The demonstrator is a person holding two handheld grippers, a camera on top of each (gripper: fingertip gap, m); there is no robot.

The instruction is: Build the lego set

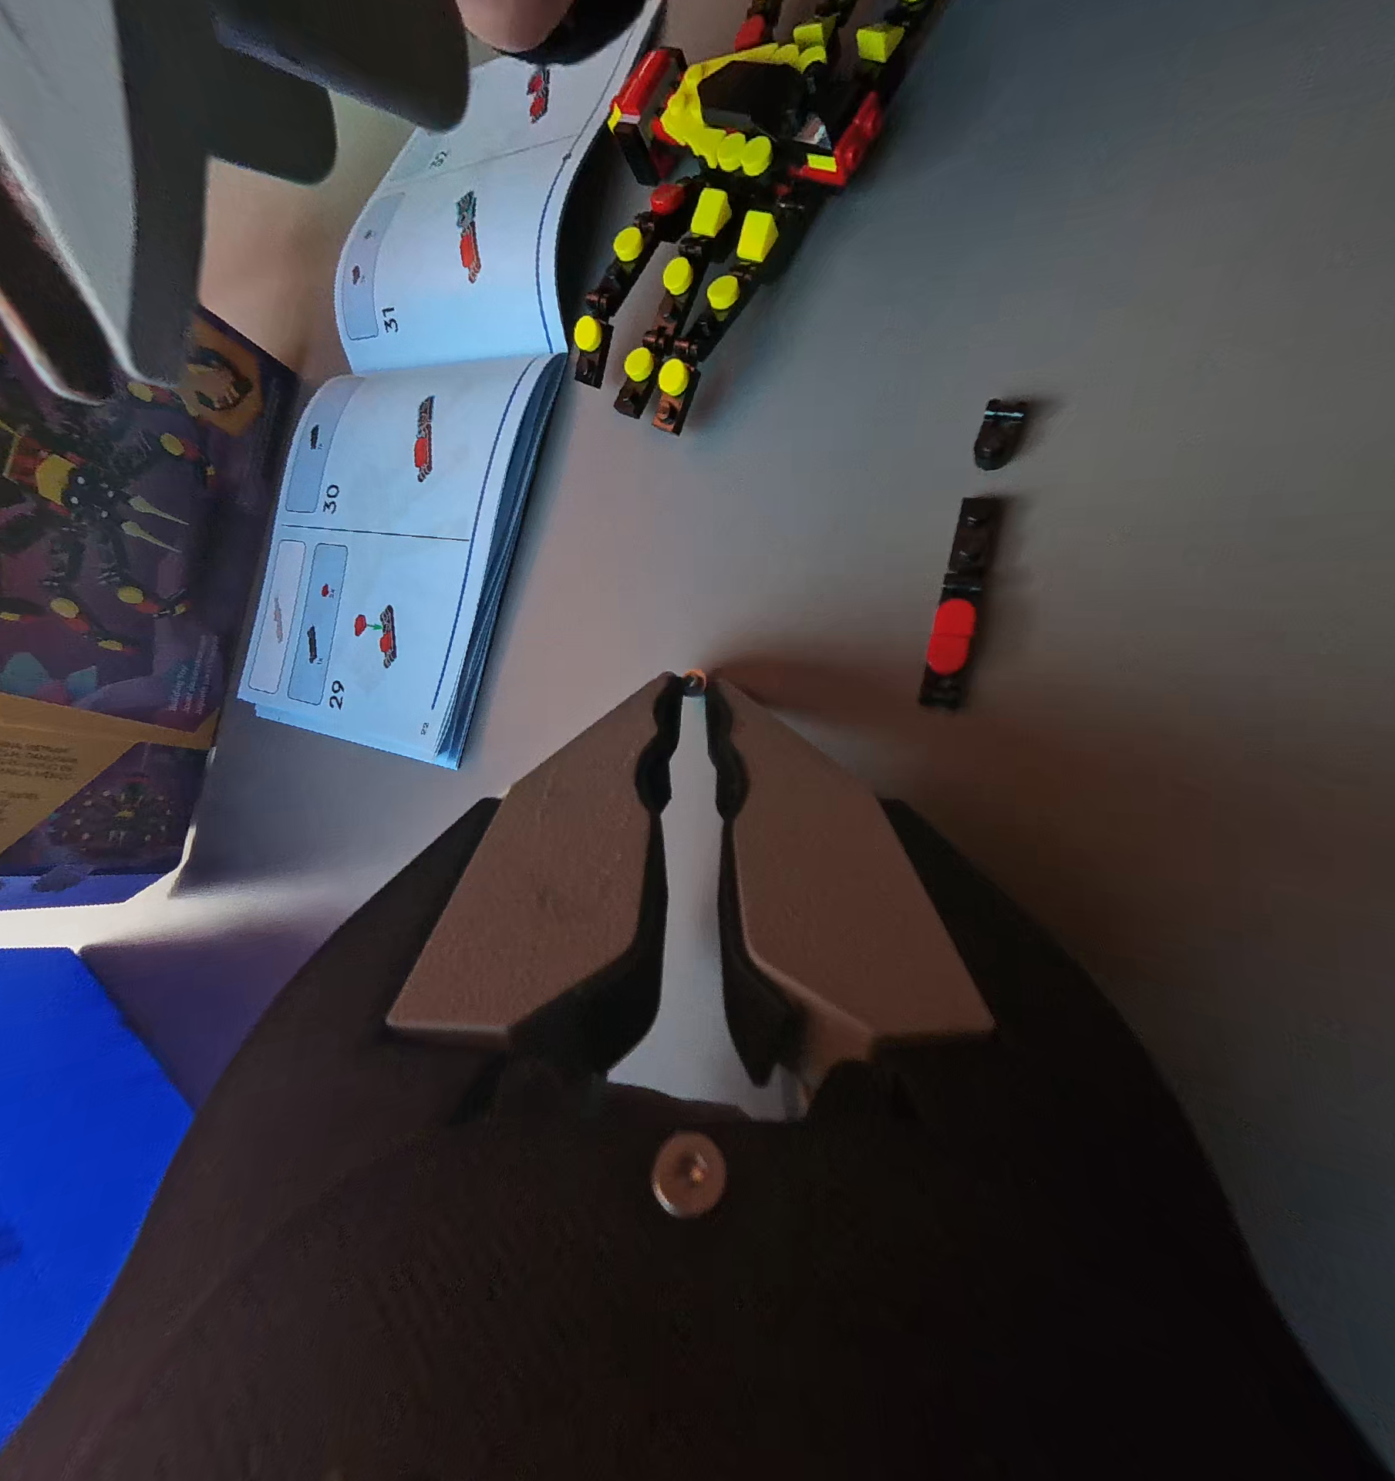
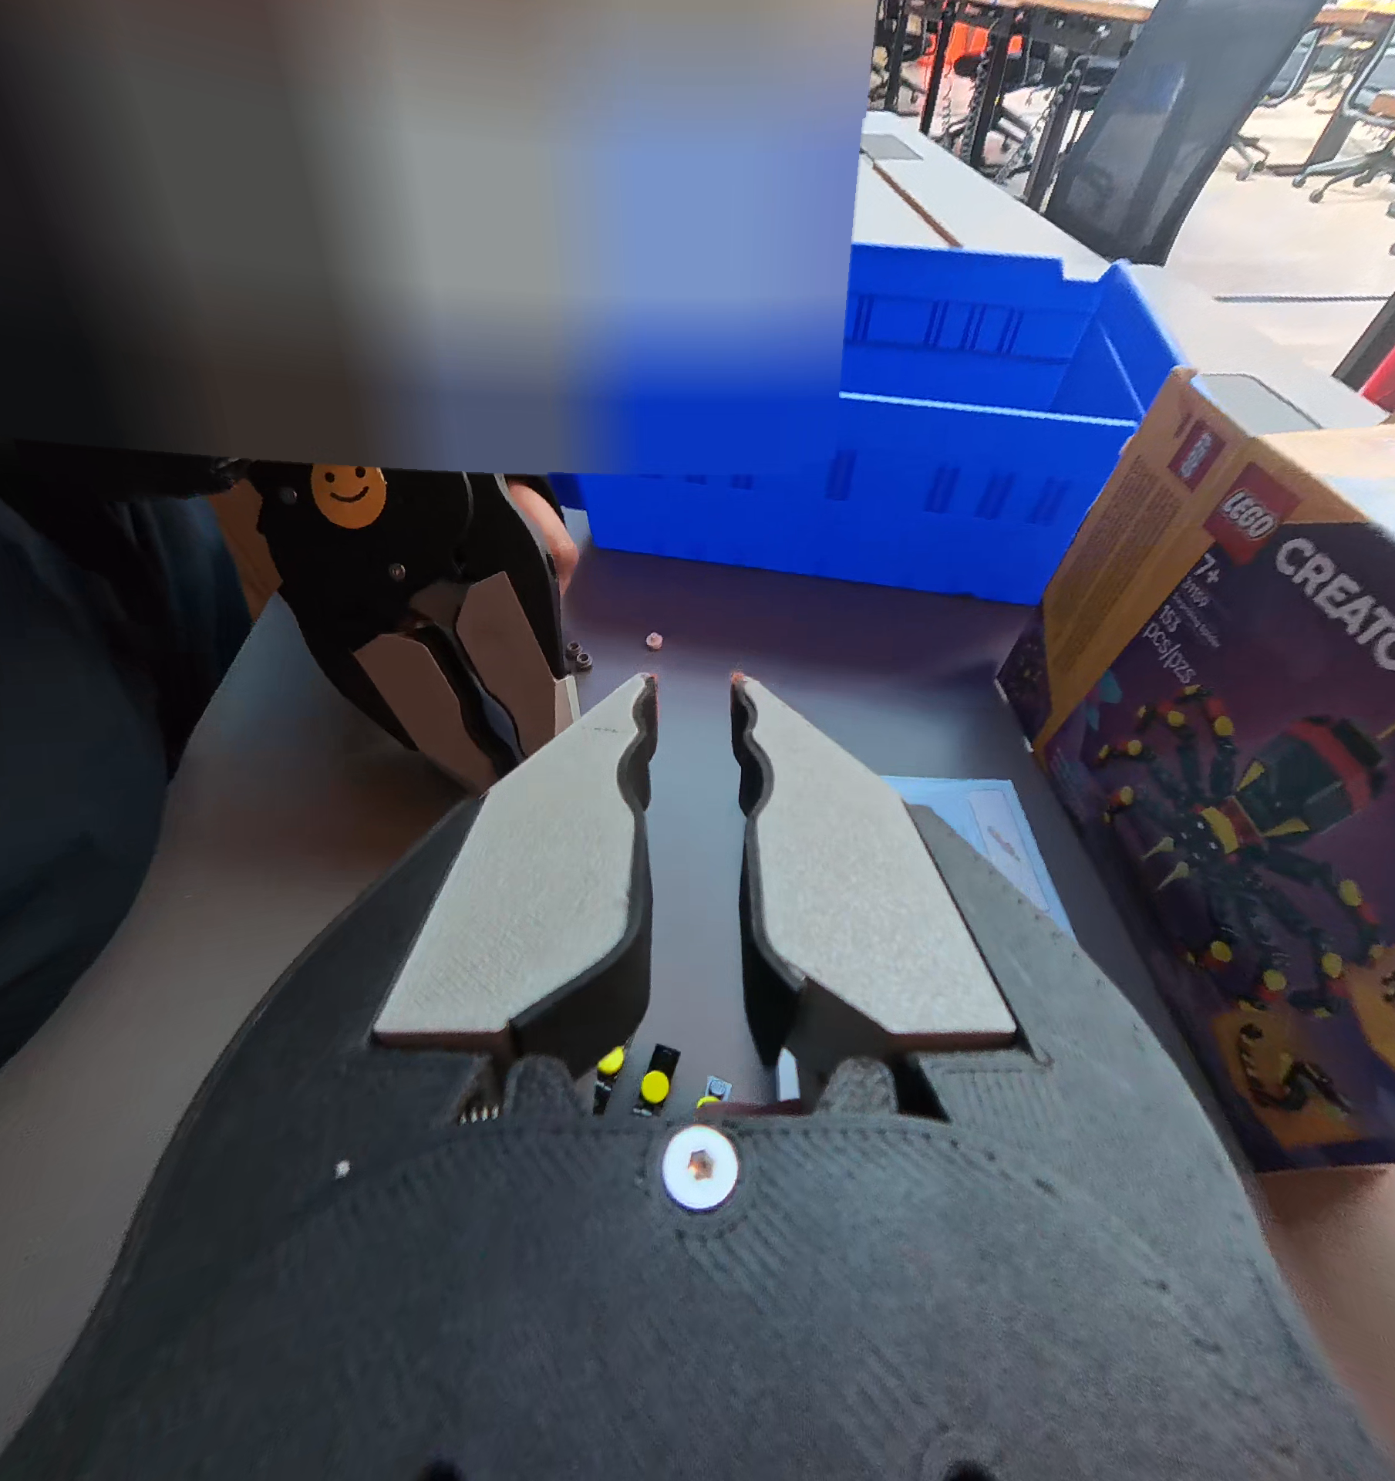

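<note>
My left gripper [image 1: 691, 683] hangs over the grey table [image 1: 1158, 801], its fingertips pinched on a tiny round piece [image 1: 693, 680]. To its right lie a black leg piece with a red tile [image 1: 953, 617] and a small black piece [image 1: 1000, 433]. The partly built black, yellow and red spider model [image 1: 718, 160] sits farther off. My right gripper [image 2: 694, 681] is open and empty above the table; the spider's yellow-studded legs [image 2: 654, 1086] show beneath it. The left gripper also shows in the right wrist view [image 2: 469, 681], tips down on the table.
The open instruction booklet [image 1: 405, 521] lies left of the spider. The set's box [image 2: 1239, 761] stands at the right, a blue bin [image 2: 958, 449] behind it. Small loose pieces, two dark [image 2: 578, 655] and one pink [image 2: 654, 639], lie ahead of the right gripper. A person's dark sleeve [image 2: 53, 761] is at the left. The left gripper's tips are roughly 11 centimetres from the right gripper's.
</note>
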